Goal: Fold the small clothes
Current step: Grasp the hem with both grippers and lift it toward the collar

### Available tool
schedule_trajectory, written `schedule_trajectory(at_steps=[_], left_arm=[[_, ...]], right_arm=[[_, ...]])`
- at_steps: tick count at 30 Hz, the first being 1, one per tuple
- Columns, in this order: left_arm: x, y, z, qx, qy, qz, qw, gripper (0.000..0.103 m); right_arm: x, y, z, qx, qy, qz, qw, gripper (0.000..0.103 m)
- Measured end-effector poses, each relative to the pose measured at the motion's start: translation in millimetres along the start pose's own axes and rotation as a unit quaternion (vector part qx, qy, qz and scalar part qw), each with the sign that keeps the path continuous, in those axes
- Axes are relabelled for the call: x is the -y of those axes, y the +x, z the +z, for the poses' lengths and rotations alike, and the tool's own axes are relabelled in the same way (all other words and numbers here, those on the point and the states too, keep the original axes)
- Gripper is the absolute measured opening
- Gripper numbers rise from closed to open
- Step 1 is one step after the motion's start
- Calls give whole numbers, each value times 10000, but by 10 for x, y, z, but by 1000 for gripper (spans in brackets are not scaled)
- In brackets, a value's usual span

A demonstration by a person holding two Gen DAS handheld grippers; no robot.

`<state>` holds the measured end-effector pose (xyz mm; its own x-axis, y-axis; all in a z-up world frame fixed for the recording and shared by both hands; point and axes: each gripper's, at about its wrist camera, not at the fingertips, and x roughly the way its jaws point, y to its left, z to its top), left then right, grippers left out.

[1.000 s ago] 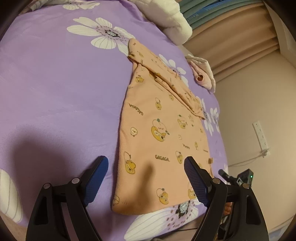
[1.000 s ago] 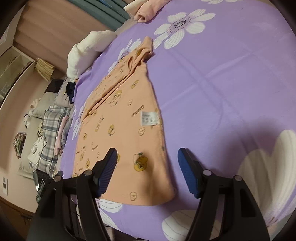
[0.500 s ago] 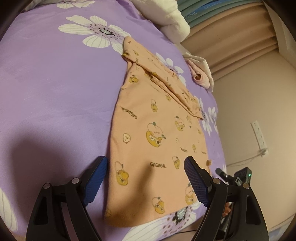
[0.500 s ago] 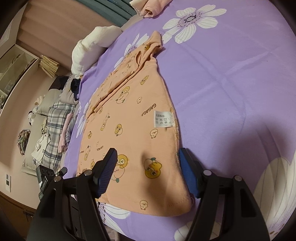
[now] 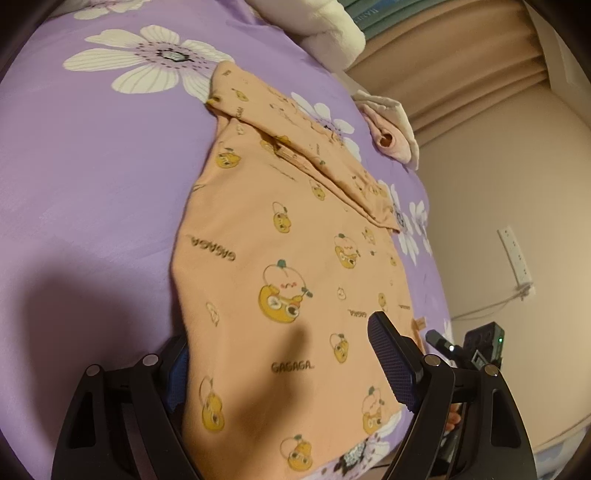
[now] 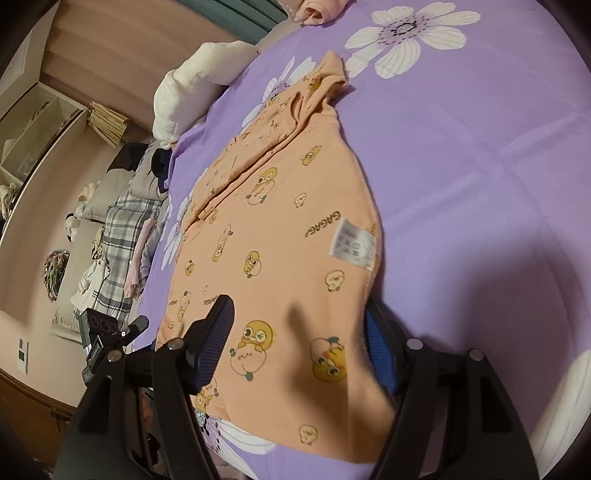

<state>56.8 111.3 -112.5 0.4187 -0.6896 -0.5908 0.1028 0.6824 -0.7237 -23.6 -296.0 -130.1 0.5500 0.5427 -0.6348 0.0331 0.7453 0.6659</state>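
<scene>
Left wrist view: purple sheet (image 5: 92, 177) with white flowers, peach top (image 5: 280, 258) spread flat at centre, running from 11 o'clock down to 6 o'clock, sleeves folded across its far end. Left gripper (image 5: 284, 365) at 6 o'clock, jaws wide apart, straddling the near hem; left pad tucked under the cloth edge at 7 o'clock, right pad (image 5: 391, 362) above the cloth at 5 o'clock, not clamped. White pillow (image 5: 325, 33) at 12 o'clock, pink garment (image 5: 391, 140) at 2 o'clock by the bed edge, wall socket (image 5: 515, 258) at 3 o'clock. Right wrist view: plaid cloth (image 6: 122, 236) at 9 o'clock off the bed, white pillow (image 6: 195, 85) at 11 o'clock. Same top (image 6: 291, 236) centre, white care tag (image 6: 351, 242) near its 3 o'clock edge. Right gripper (image 6: 299, 347) at 6 o'clock, jaws wide apart over the near hem; left pad (image 6: 214, 343) on top of cloth, right pad (image 6: 380, 350) partly hidden behind the cloth edge. Nothing pinched.
</scene>
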Motion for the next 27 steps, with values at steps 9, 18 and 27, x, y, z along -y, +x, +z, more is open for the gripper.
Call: schedule_trajectory(at_steps=[9,18,27], left_arm=[[76,86,47,-115,57,-98,9999,84],[114,66,-88,-284,132,-283,9991,84],[150,56,-167,-413,84,-395,9983,84]], right_arm=[[-67,161,96,-124,-15,175,9998,69],[-109,201,66,-261,-40,350,9990,69],[-112,139,-60,-462,-49,547,9974,69]])
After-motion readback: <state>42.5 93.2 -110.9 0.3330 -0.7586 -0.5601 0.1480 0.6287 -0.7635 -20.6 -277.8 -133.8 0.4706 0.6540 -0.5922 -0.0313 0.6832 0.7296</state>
